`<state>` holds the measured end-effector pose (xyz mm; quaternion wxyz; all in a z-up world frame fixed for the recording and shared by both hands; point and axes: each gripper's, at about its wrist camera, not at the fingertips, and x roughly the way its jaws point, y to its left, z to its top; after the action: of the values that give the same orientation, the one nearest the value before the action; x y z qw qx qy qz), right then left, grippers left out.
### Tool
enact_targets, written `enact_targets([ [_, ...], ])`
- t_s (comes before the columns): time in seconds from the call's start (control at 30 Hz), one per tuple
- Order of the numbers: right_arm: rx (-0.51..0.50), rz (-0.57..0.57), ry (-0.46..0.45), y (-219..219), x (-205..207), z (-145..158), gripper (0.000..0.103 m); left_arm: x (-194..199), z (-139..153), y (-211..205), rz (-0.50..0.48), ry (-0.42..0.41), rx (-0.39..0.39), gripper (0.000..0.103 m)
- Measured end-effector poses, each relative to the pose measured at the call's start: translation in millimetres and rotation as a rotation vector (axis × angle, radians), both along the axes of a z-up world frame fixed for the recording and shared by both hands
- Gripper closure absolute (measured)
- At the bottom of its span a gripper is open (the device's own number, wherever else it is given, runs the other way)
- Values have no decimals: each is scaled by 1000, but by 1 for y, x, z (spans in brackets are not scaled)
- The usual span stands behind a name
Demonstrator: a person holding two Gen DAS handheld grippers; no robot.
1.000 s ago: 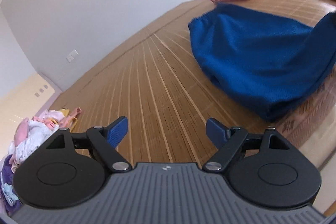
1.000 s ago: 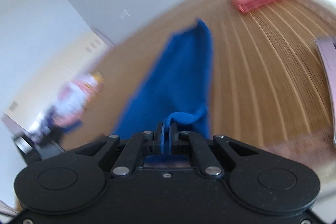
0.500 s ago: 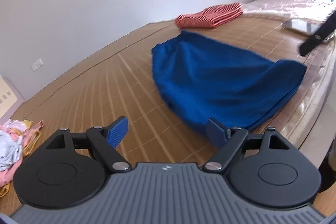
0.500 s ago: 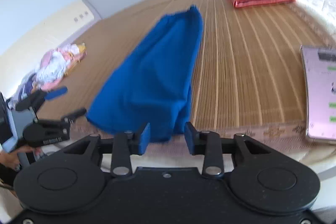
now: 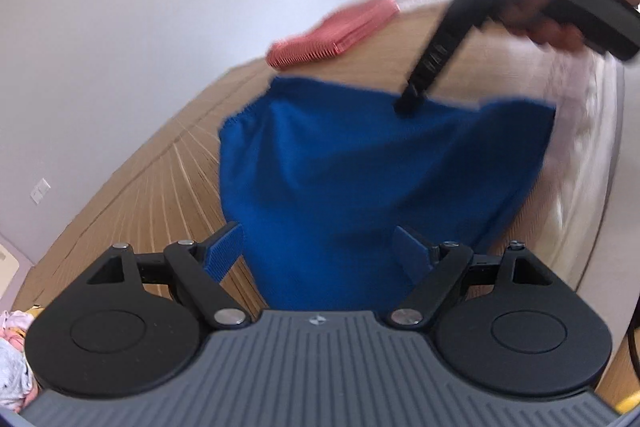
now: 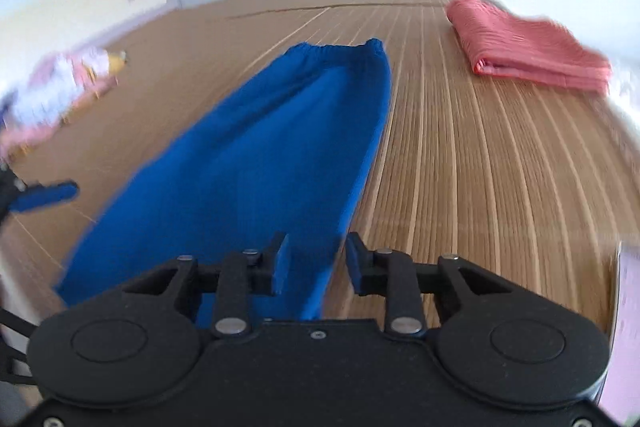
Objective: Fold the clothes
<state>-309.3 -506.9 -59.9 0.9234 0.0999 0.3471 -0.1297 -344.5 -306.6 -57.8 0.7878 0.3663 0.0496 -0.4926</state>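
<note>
While the blue garment [image 5: 360, 179] lies spread on the bamboo mat [image 5: 160, 195] straight ahead at twelve o'clock in the left wrist view, the left gripper [image 5: 320, 255] hangs over its near edge with jaws spread wide and nothing between them, seemingly lining up a corner to pinch. Up at one o'clock the right gripper [image 5: 408, 103], held in a hand [image 5: 548, 3], dips toward the far edge of the cloth; whether it touches is lost in blur. A folded red cloth [image 5: 336, 35] rests at twelve o'clock near the pale wall [image 5: 140, 7]. From the right wrist view, its jaws stand apart, empty, above the garment's near end, whose elastic waistband [image 6: 340, 47] points away at twelve o'clock. A jumble of unfolded clothes [image 6: 60, 87] waits at ten o'clock.
</note>
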Motion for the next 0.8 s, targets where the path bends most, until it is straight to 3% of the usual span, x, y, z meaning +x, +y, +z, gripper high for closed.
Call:
enact_targets([
  [0.1, -154, -42, -19, -1, -3, -4, 75, 3, -1, 3, 2, 21, -8, 17],
  [0.17, -159, -77, -22, -5, -12, -2, 71, 6, 1, 5, 11, 53, -12, 17],
  [0.33, 158, 2, -99, -2, -52, 5, 66, 18, 7, 15, 45, 96, -31, 17],
  [0.53, 187, 46, -61, 41, -100, -3, 66, 24, 16, 28, 68, 150, -67, 17],
  [0.63, 261, 14, -93, 37, -114, -9, 66, 23, 17, 31, 73, 169, -65, 17],
  [0.73, 436, -40, -211, 11, -129, -11, 66, 20, 17, 36, 75, 164, -59, 17],
  [0.8, 411, -90, -201, 5, -133, -11, 71, 18, 16, 39, 75, 160, -56, 17],
])
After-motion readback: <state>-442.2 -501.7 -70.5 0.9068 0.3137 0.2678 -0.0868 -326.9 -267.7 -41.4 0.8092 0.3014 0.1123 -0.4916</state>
